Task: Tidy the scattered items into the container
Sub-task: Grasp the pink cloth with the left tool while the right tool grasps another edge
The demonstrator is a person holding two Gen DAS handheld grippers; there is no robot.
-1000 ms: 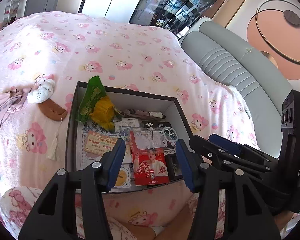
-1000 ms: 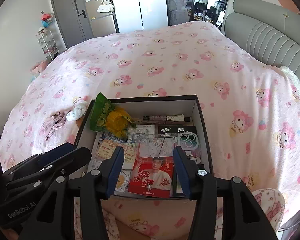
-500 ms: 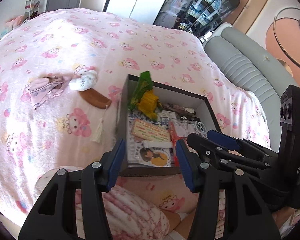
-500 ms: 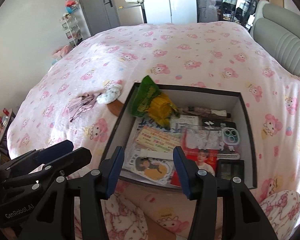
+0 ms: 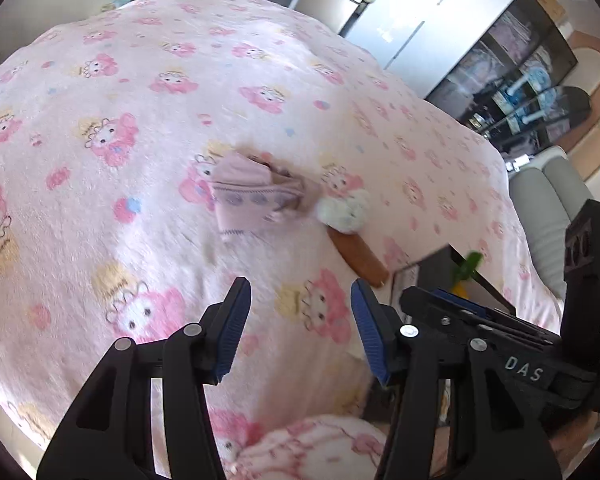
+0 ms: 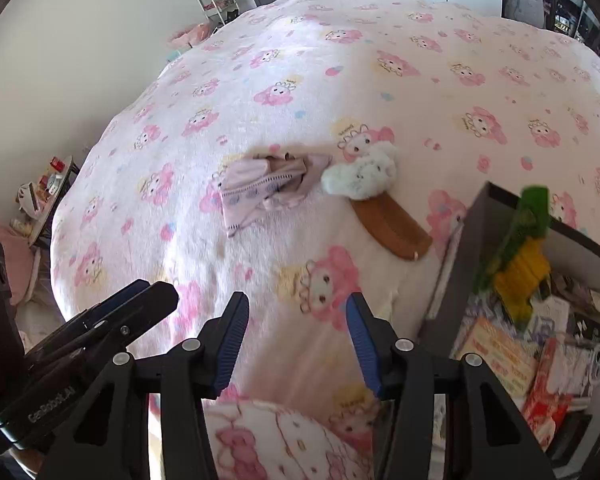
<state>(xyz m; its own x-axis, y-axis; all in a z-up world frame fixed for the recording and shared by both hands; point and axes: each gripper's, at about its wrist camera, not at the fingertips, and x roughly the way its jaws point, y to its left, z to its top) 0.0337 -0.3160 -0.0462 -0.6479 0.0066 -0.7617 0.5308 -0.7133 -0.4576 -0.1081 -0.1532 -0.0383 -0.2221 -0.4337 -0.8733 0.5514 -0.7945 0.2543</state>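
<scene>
Three items are left on the bed beside the box: a crumpled lilac cloth, a white plush toy and a brown wooden comb. The cloth is judged light and limp, best pinched at a raised fold; the comb stiff, thin. Both the left hand-held gripper and the right hand-held gripper are held open, nothing between the jaws.

We see a bed under a pink cartoon-print blanket. On it lie a lilac cloth, a white plush, a brown comb and an open box.
</scene>
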